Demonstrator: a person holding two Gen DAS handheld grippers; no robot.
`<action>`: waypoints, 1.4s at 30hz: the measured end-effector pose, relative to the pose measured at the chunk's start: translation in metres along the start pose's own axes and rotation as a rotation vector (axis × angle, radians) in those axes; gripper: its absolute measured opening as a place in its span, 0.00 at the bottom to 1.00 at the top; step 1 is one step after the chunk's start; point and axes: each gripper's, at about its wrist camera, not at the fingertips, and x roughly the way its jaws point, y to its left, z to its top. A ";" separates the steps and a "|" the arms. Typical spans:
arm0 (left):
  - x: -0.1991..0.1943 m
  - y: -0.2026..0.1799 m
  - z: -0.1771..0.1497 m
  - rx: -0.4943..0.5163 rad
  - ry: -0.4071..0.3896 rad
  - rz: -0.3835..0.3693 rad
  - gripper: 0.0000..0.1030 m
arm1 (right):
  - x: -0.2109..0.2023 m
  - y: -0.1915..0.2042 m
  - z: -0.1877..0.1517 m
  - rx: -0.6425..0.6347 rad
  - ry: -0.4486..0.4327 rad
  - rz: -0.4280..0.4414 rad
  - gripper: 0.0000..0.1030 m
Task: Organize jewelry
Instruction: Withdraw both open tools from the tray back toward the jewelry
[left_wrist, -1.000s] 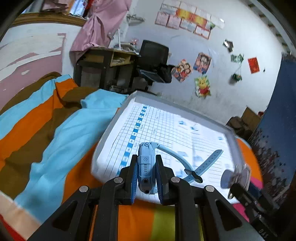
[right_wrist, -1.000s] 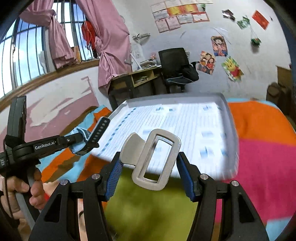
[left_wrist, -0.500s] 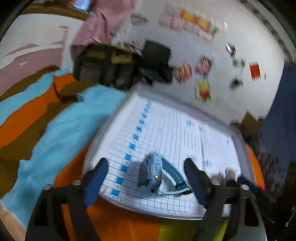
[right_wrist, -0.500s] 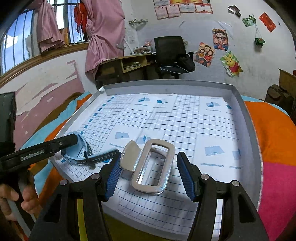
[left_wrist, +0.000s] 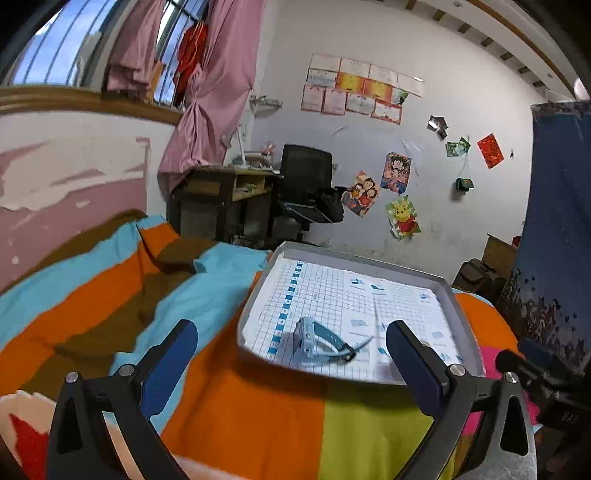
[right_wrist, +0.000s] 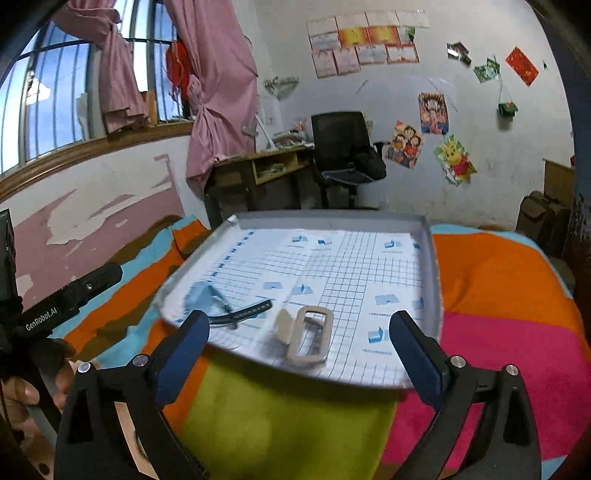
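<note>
A blue watch (left_wrist: 317, 341) with a dark strap lies on the grid paper in the grey tray (left_wrist: 463, 314), near its front left corner. The watch (right_wrist: 221, 301) also shows in the right wrist view, with a silver rectangular clasp (right_wrist: 308, 338) lying to its right near the tray's (right_wrist: 432, 266) front edge. My left gripper (left_wrist: 291, 354) is back from the tray, its jaws opening wide with nothing between them. My right gripper (right_wrist: 299, 347) is likewise pulled back from the clasp, jaws opening, nothing touching the pads.
The tray rests on a bed with an orange, blue, green and pink striped blanket (left_wrist: 110, 295). A desk (left_wrist: 221, 195) and black office chair (left_wrist: 306, 184) stand against the far wall. A hand (right_wrist: 22, 387) holds the left gripper's handle at the left.
My left gripper let go of the blue watch and my right let go of the silver clasp; both now lie in the tray. Both grippers opened wide and drew back.
</note>
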 end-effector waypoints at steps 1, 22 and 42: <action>-0.011 -0.001 -0.002 0.007 -0.005 -0.001 1.00 | -0.013 0.002 -0.001 -0.001 -0.013 0.001 0.98; -0.211 -0.005 -0.086 0.088 -0.030 -0.037 1.00 | -0.211 0.036 -0.084 0.019 -0.095 -0.058 0.99; -0.225 0.005 -0.136 0.087 0.079 0.015 1.00 | -0.240 0.030 -0.165 0.069 -0.015 -0.147 0.99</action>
